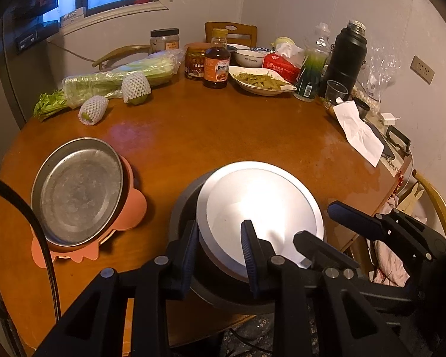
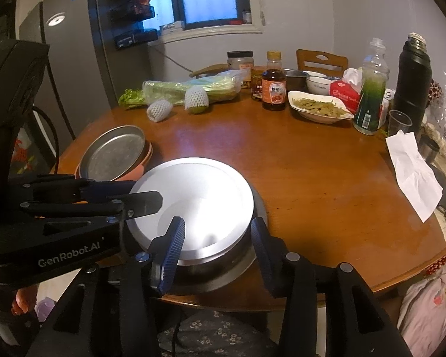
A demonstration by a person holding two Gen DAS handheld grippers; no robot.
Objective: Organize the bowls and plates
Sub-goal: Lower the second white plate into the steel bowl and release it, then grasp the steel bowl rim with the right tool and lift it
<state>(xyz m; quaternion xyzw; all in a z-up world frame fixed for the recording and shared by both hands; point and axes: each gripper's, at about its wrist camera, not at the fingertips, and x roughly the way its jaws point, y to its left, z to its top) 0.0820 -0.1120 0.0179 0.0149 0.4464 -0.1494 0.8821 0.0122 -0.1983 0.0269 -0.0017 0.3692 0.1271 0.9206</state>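
A round wooden table (image 1: 211,136) carries, at its near edge, a stack of metal dishes: a shallow silver pan (image 1: 261,208) turned bottom-up, sitting on a darker steel plate (image 1: 181,217) whose rim shows around it. The left gripper (image 1: 220,255) has its fingers drawn narrow, clamped across the rim of the silver pan — one pad outside the wall, the other on the pale upturned bottom. The right gripper (image 2: 220,247) straddles the same stack from the other side, its ribbed pads (image 2: 172,247) standing a little apart from the pan's wall, so it grips nothing; its jaws are partly parted. Further left on the table a second, duller metal pan (image 1: 80,190) rests tilted on an orange dish (image 1: 133,205). Along the far edge stand bagged celery (image 1: 119,77), two net-wrapped fruits (image 1: 135,87), a sauce bottle (image 1: 217,59), a white dish of green vegetables (image 1: 261,81) and a black thermos (image 1: 346,56).
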